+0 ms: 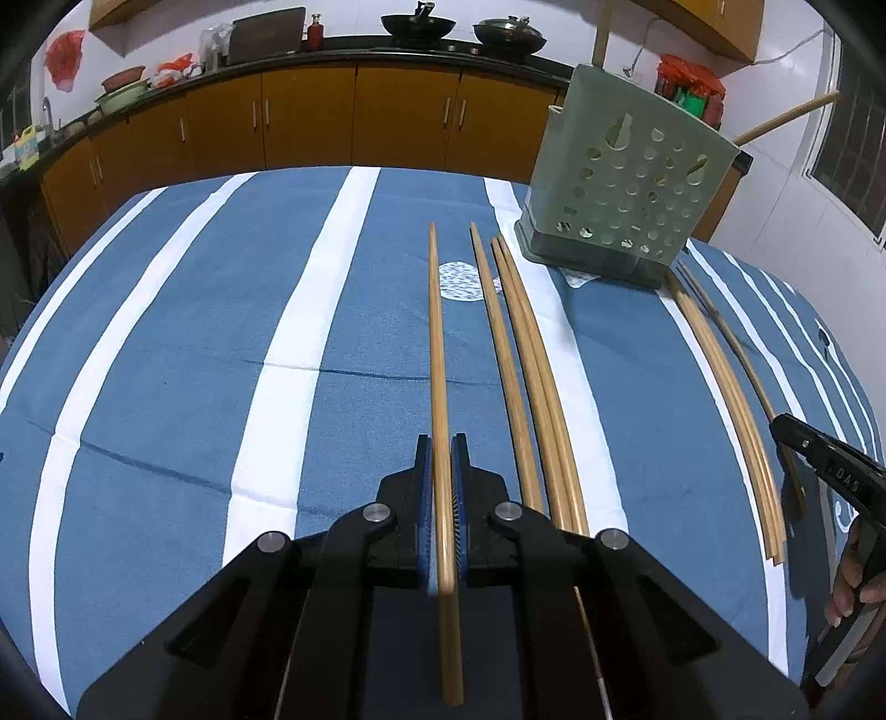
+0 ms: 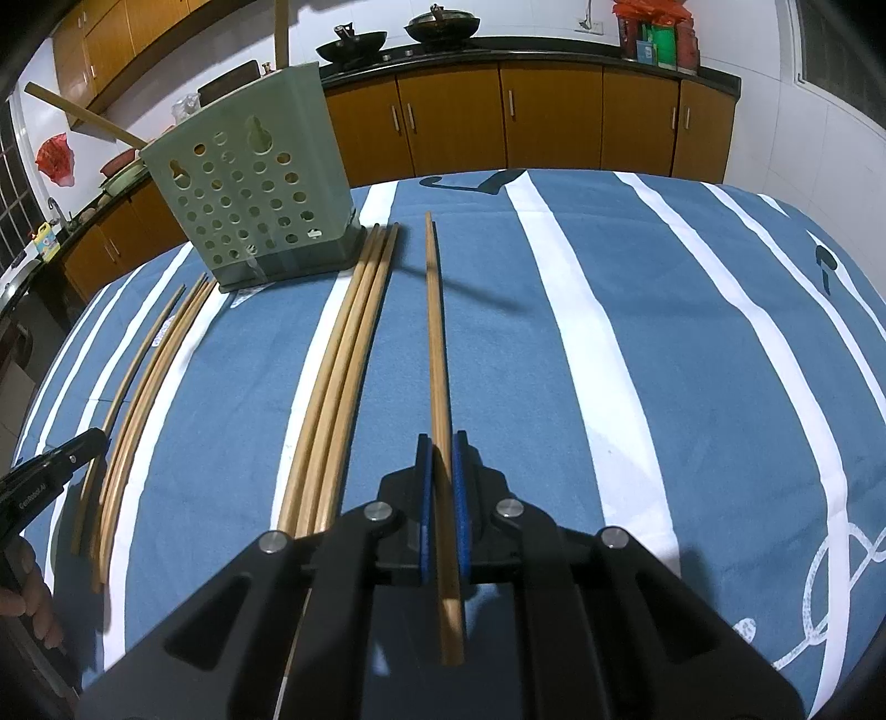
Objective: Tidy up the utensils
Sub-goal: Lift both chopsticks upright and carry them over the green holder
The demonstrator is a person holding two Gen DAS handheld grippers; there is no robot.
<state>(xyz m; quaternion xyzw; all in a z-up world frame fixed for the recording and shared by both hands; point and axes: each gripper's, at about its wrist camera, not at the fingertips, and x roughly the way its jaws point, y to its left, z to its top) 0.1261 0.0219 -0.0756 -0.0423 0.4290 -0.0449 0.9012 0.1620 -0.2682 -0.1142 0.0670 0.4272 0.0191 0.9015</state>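
In the left wrist view my left gripper (image 1: 441, 443) is shut on a single wooden chopstick (image 1: 434, 332) that points away over the blue striped cloth. Three more chopsticks (image 1: 518, 360) lie just right of it. In the right wrist view my right gripper (image 2: 441, 443) is likewise shut on one chopstick (image 2: 434, 332), with several others (image 2: 343, 376) lying to its left. A green perforated utensil holder (image 1: 626, 188) (image 2: 249, 194) stands upright at the far end between the two rows. Each gripper shows at the edge of the other's view: the right gripper (image 1: 775, 423) and the left gripper (image 2: 102, 435).
Another bundle of chopsticks (image 1: 720, 387) (image 2: 144, 387) lies between the two grippers. Wooden handles (image 1: 786, 119) (image 2: 83, 113) stick out of the holder. Behind the table (image 1: 166, 332) run orange cabinets (image 1: 310, 111) and a counter with two woks (image 1: 418, 25).
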